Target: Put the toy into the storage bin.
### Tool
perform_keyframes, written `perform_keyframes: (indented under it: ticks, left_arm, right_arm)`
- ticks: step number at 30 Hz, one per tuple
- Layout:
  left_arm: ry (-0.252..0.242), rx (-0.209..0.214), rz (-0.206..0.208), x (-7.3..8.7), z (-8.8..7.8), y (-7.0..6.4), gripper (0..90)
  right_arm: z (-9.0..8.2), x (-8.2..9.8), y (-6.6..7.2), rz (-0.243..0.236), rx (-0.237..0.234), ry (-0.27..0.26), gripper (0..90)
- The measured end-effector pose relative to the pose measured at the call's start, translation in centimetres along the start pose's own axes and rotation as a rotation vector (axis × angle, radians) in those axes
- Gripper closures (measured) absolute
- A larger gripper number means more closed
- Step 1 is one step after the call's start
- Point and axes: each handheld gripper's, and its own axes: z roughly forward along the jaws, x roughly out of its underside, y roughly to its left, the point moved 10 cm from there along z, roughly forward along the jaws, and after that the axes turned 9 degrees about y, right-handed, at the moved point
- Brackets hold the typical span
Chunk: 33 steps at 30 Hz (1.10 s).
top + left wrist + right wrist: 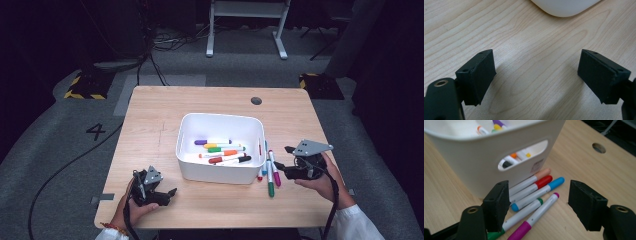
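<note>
High view: I see the loose markers [270, 172] lying on the table just right of the white bin [220, 148], long axes running away from me, with my right gripper [281, 158] just beside them and my left gripper [170, 192] well apart across the bin. Left gripper view: jaws spread over bare wood, nothing between. Right gripper view: jaws spread wide, the magenta marker [534, 218] lies lengthwise between and ahead of them, so I judge the right hand takes it.

Left gripper [167, 193] low, fingers [480, 75] apart, right gripper [283, 157] seemingly open
</note>
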Motion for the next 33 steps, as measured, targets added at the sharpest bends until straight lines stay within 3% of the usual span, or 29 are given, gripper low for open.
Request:
perform_keyframes:
  ticks: [8,13,22,26,27,33]
  left_arm:
    - [0.0,0.0,0.0,0.0,0.0,0.0,14.8]
    - [0.0,-0.001,-0.001,0.0,0.0,0.0,14.8]
    - [0.0,-0.002,0.003,0.0,0.0,0.0,14.8]
    - [0.001,0.002,-0.003,0.1,0.0,-0.1,14.8]
    - [0.0,-0.001,-0.003,0.1,0.0,-0.1,14.8]
    - [0.001,0.005,-0.001,0.1,0.0,-0.1,14.8]
  right_arm:
    - [2.4,2.6,0.3,0.025,0.001,0.05,33.5]
    - [3.8,4.2,0.3,0.077,0.005,0.059,34.3]
    - [4.8,5.4,0.6,0.093,-0.025,0.086,34.3]
    - [5.3,5.8,0.3,0.138,-0.018,0.09,35.3]
    - [5.6,6.1,0.1,0.172,-0.039,0.093,38.0]
    - [6.5,7.1,-0.1,0.195,-0.041,0.144,42.7]
